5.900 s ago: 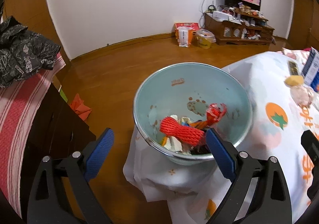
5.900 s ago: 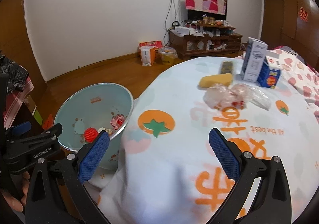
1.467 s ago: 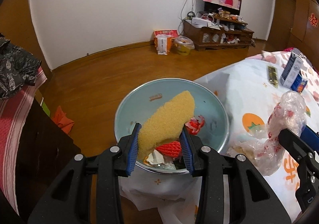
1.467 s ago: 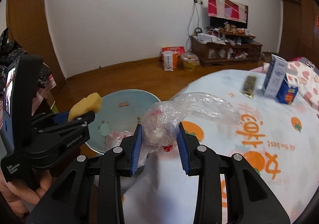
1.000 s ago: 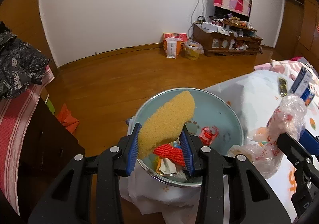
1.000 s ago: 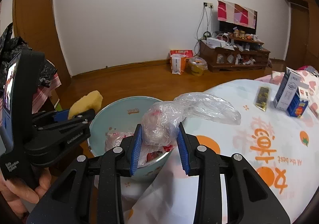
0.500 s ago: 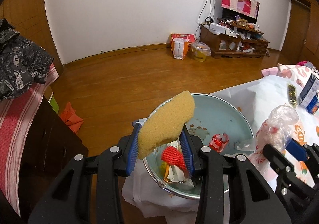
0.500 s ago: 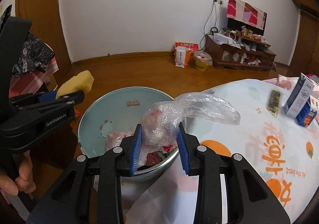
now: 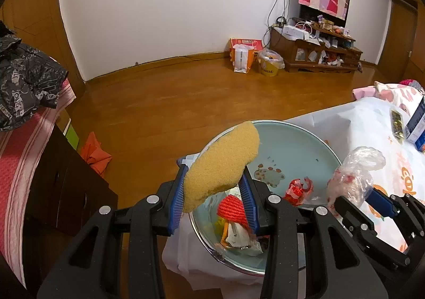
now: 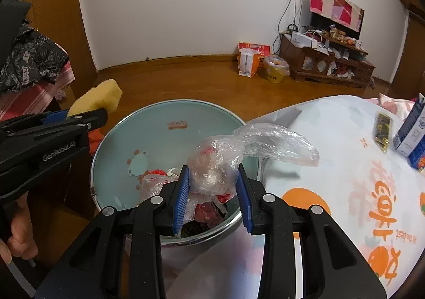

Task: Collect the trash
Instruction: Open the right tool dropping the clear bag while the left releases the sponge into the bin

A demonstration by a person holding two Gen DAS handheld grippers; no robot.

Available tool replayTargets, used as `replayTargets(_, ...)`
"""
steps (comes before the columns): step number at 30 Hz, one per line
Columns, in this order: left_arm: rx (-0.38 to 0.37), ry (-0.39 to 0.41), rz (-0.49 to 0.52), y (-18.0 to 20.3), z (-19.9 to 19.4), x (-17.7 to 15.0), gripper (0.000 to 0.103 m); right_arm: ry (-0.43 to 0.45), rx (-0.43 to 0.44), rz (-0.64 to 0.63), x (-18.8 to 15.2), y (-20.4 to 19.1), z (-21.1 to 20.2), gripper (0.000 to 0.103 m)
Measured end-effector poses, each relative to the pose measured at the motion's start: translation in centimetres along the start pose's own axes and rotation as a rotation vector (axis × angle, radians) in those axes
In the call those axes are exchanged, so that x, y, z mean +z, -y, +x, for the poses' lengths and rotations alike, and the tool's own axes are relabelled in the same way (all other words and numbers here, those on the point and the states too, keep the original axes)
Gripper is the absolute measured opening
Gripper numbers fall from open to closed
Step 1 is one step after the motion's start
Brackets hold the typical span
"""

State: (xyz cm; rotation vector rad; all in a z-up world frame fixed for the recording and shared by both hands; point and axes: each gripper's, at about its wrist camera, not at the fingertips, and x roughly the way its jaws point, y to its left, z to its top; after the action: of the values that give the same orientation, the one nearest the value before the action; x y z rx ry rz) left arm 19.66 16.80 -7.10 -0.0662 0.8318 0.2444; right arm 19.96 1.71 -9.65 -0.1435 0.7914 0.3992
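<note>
My left gripper (image 9: 214, 198) is shut on a yellow sponge (image 9: 221, 163), held over the left rim of a pale blue bin (image 9: 292, 139). Red netting (image 9: 231, 208) and wrappers lie inside the bin. My right gripper (image 10: 212, 190) is shut on a crumpled clear plastic bag (image 10: 217, 163), hanging over the bin (image 10: 170, 144) by its right rim. In the right wrist view the left gripper (image 10: 87, 115) with the sponge (image 10: 98, 98) sits at the bin's left edge. In the left wrist view the right gripper (image 9: 372, 198) holds the bag (image 9: 353, 174).
A table with a fruit-print cloth (image 10: 358, 166) lies to the right, with a blue and white carton (image 10: 411, 129) and a dark snack packet (image 10: 382, 129) on it. A dark cabinet (image 9: 58, 187) stands left of the bin. A person's hand (image 10: 18, 235) grips the left tool.
Both grippers have come closer over the bin and lower, the right one more. The plastic bag now hangs above the bin's inside. Both grips are unchanged.
</note>
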Motion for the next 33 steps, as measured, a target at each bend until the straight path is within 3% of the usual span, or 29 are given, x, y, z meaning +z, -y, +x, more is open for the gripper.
replayTargets(9,0.001,-0.012,0.005,0.1,0.5,0.0,0.039,-0.020,0.018,0.004,-0.2,0.2,0.9,0.042)
replayTargets(13,0.001,-0.012,0.006,0.2,0.5,0.0,0.039,0.000,0.011,0.008,-0.2,0.4,0.4,0.052)
replayTargets(26,-0.012,-0.035,0.051,2.2,1.5,-0.5,0.039,0.069,-0.114,0.123,-1.2,3.6,-2.9,0.052)
replayTargets(33,-0.013,-0.053,0.054,2.9,1.7,-0.8,0.052,0.102,-0.161,0.225,-2.1,5.6,-5.2,0.053)
